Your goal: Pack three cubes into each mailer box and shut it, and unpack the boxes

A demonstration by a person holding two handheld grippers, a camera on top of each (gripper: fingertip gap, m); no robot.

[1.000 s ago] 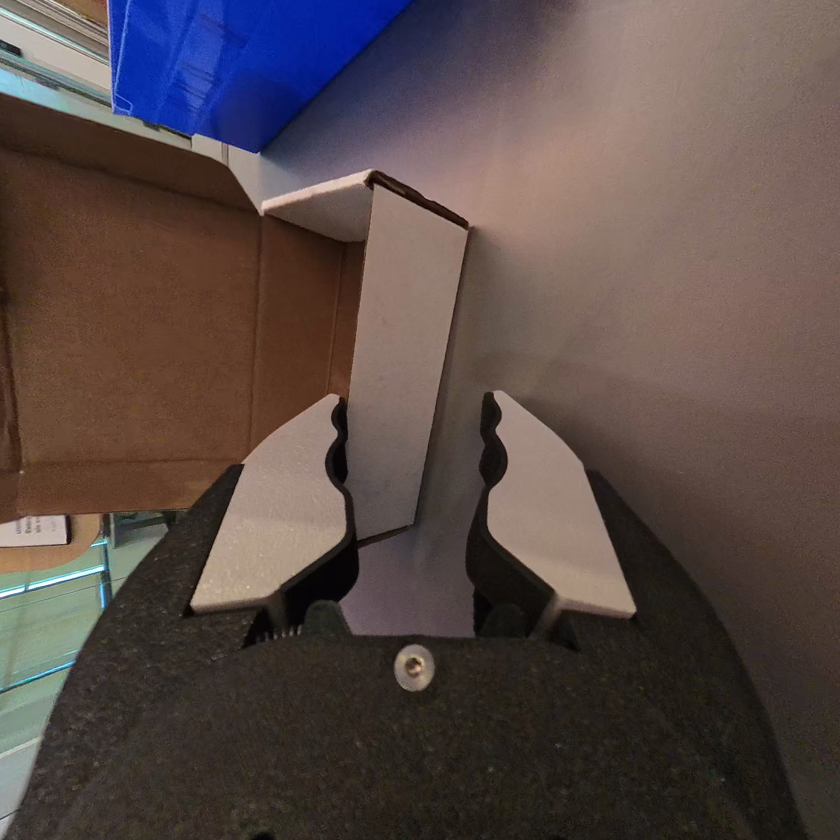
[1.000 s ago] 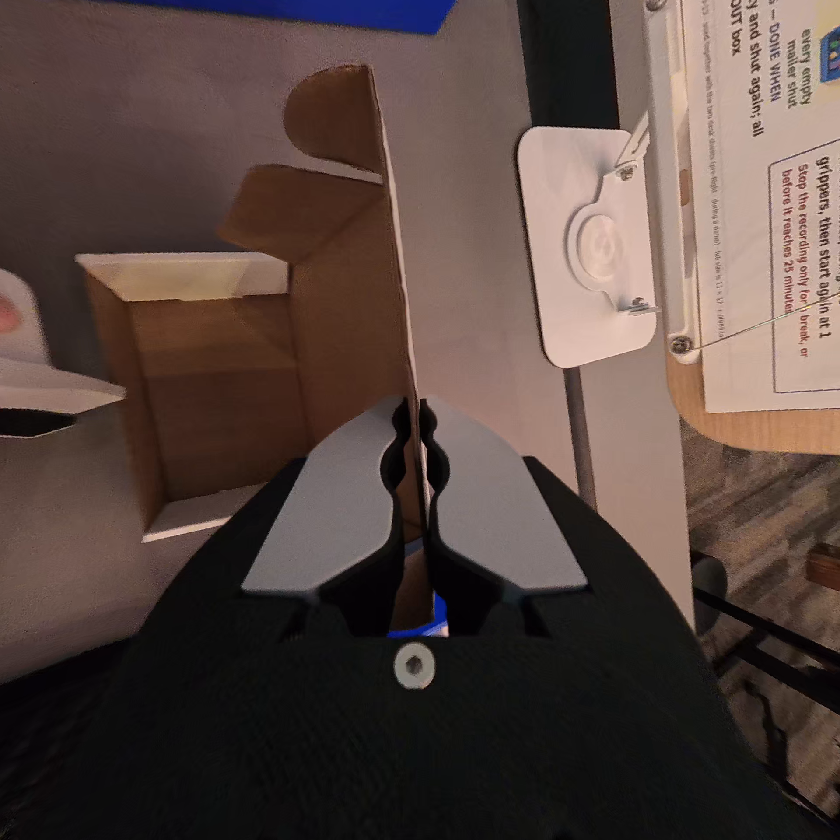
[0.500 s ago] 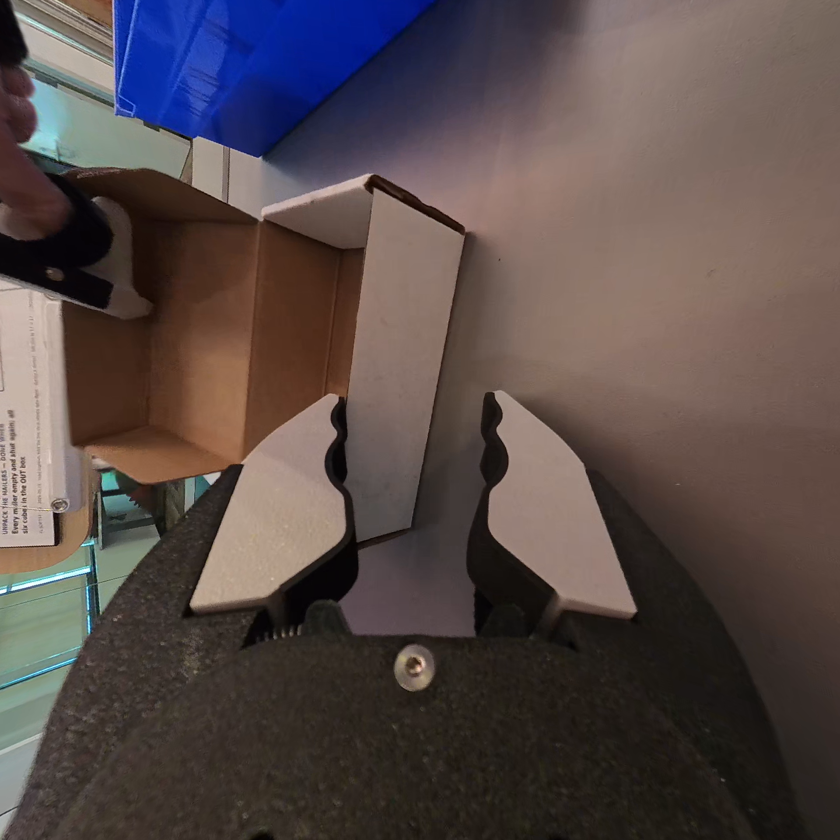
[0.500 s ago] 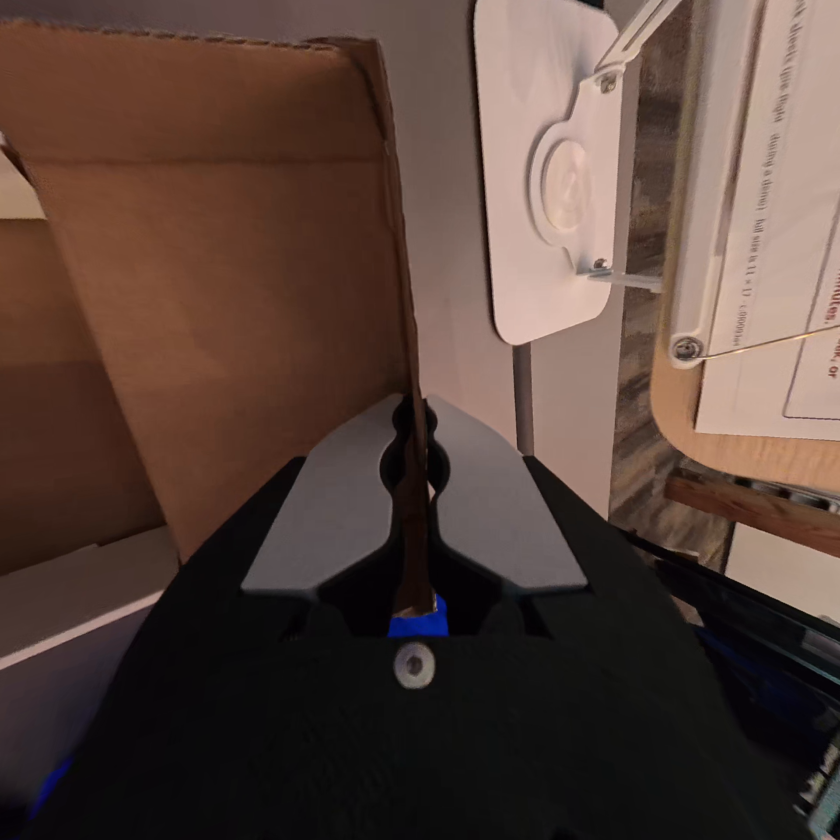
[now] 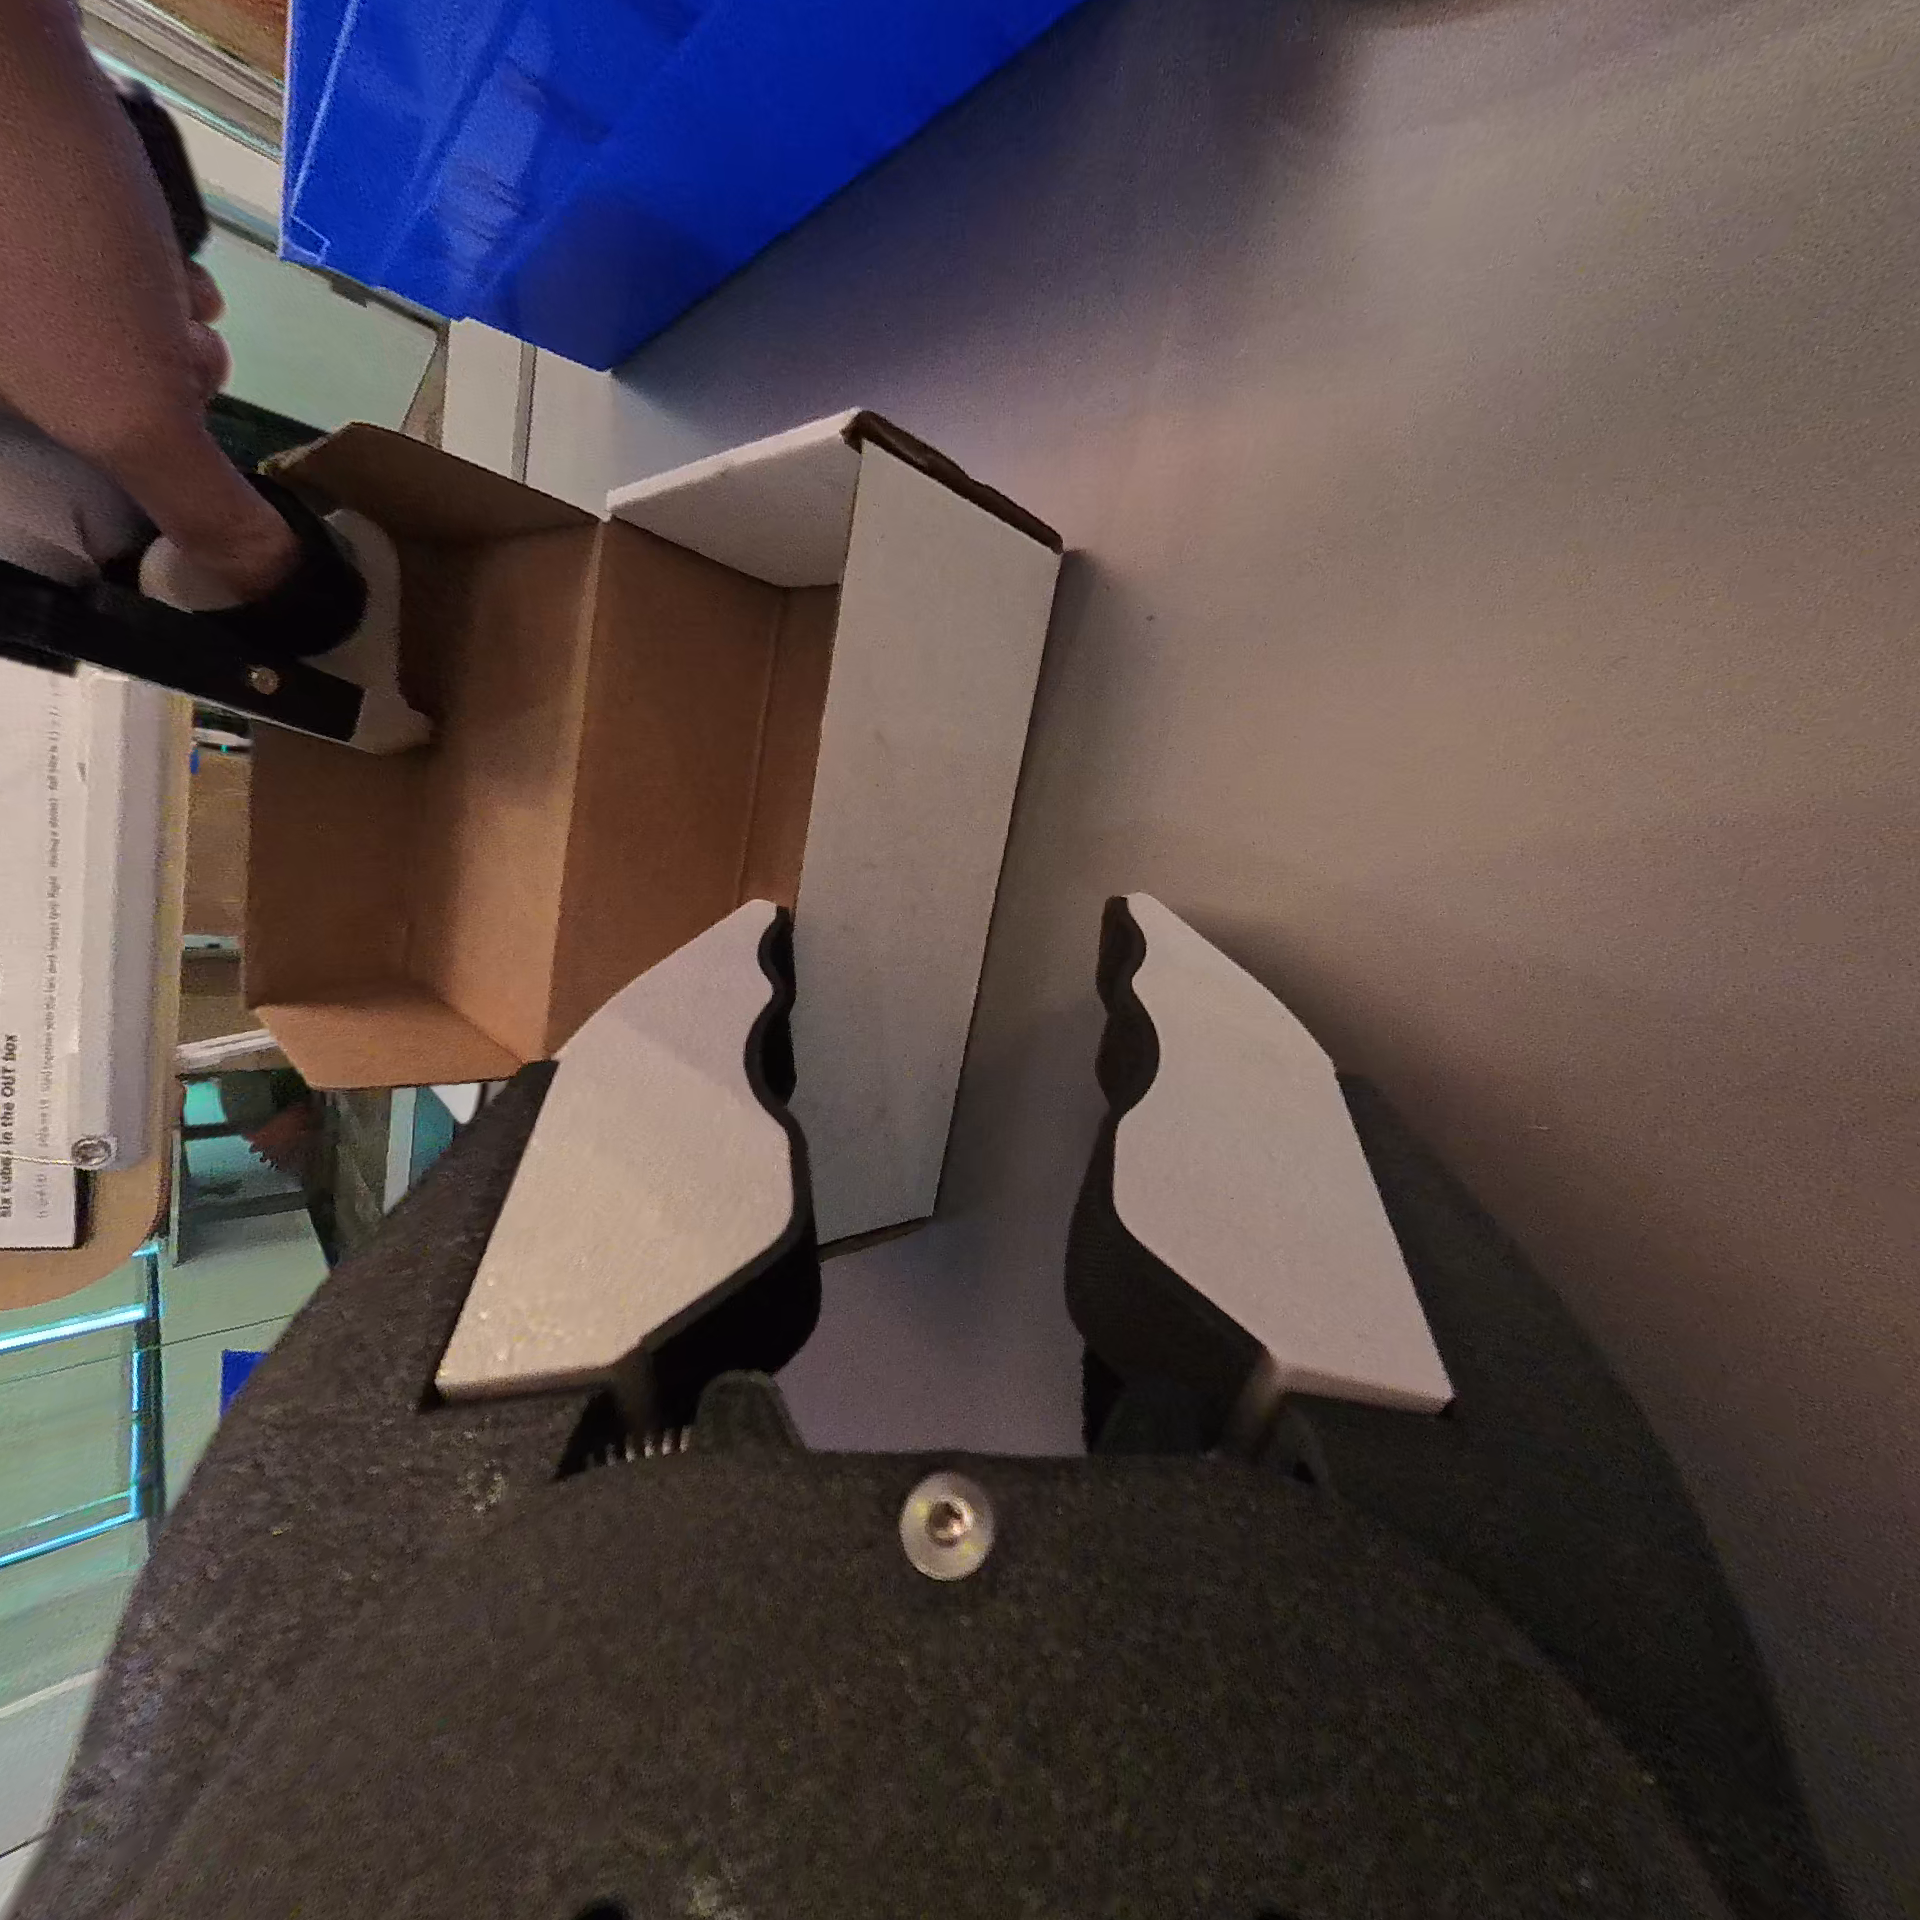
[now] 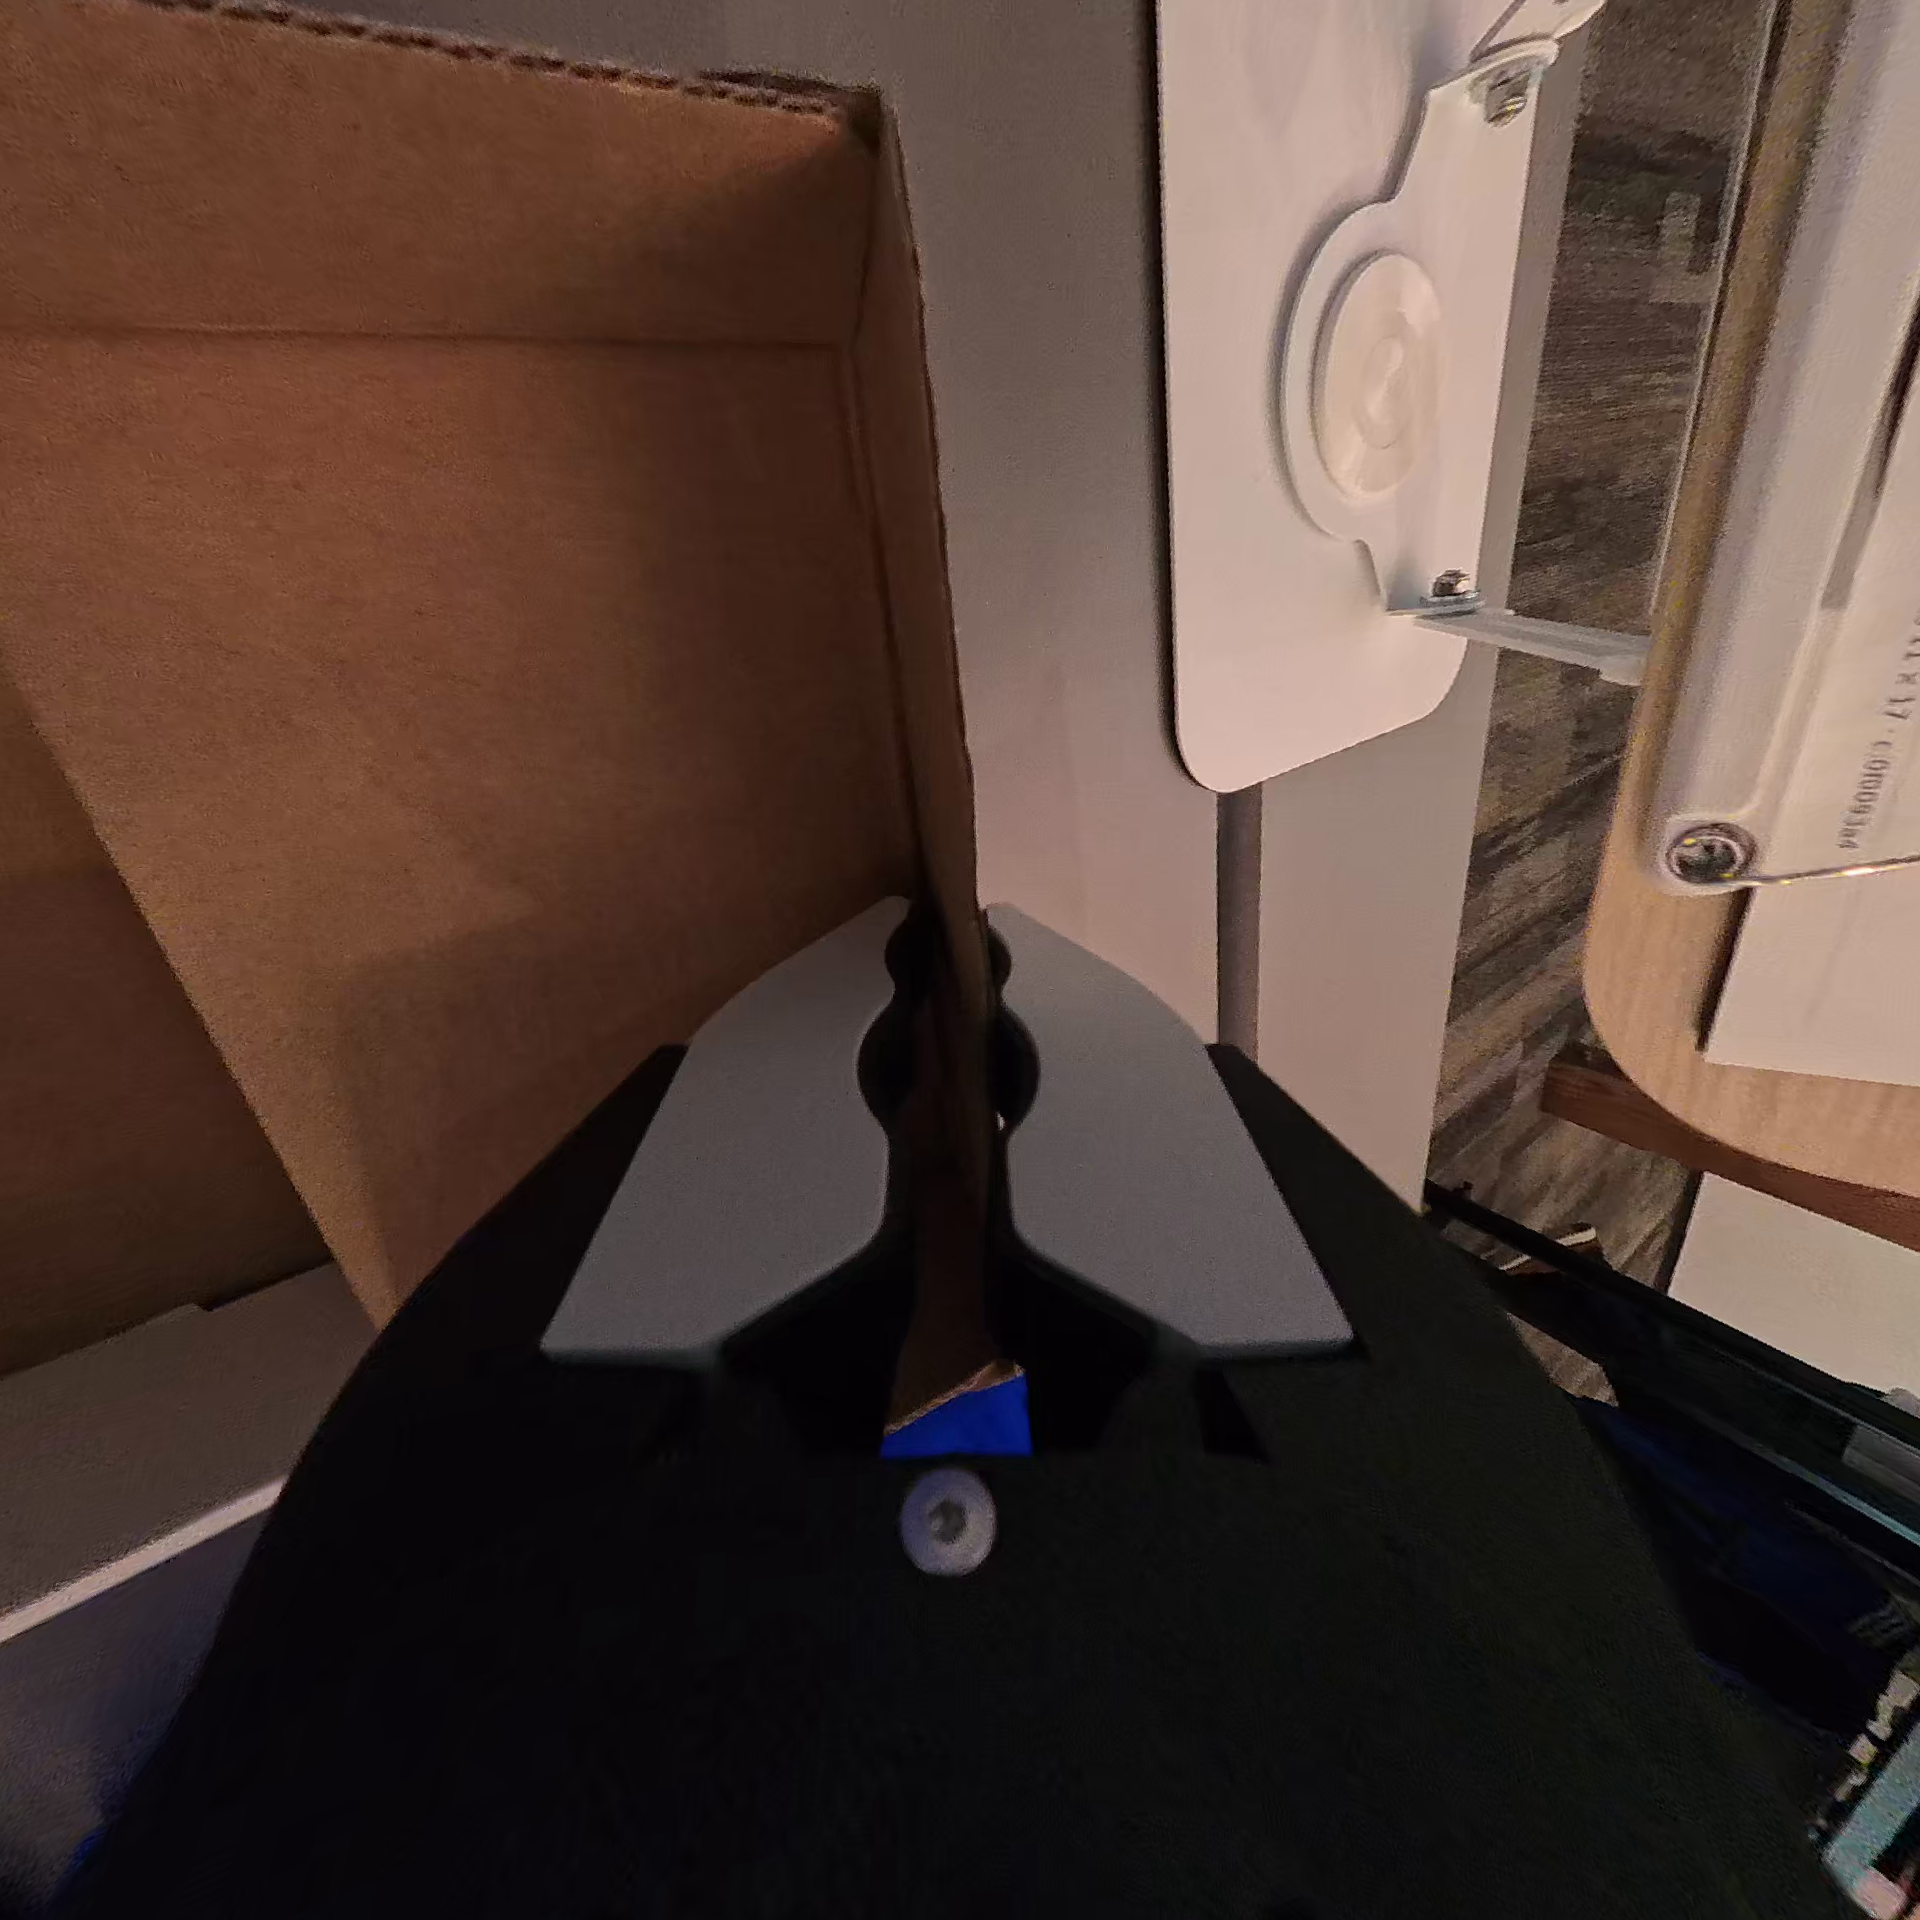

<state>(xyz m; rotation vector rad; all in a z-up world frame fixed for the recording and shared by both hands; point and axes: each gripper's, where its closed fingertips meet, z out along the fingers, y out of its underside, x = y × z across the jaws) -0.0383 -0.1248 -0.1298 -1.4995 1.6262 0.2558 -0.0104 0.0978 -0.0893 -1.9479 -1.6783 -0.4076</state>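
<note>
A white mailer box (image 5: 914, 831) with a brown inside lies open and empty on the grey table (image 5: 1455, 623). My left gripper (image 5: 940, 925) is open, its jaws astride the box's near white wall, the left finger inside the box. My right gripper (image 6: 948, 925) is shut on the edge of the brown lid (image 6: 468, 623) and holds it up. In the left wrist view the right gripper (image 5: 384, 665) shows at the lid's far edge, with a hand (image 5: 114, 364) on it. No cubes are in view.
A blue bin (image 5: 623, 156) stands at the table's far edge. A white plate on a bracket (image 6: 1340, 395) and a clipboard with a printed sheet (image 6: 1787, 623) lie right of the box, past the table edge. The clipboard also shows in the left wrist view (image 5: 62, 935). The left gripper's tips are roughly 25 centimetres from the right gripper's.
My right gripper has swung the lid up and away from the box, so the box inside now shows in the left wrist view. My left gripper has stayed at the near wall.
</note>
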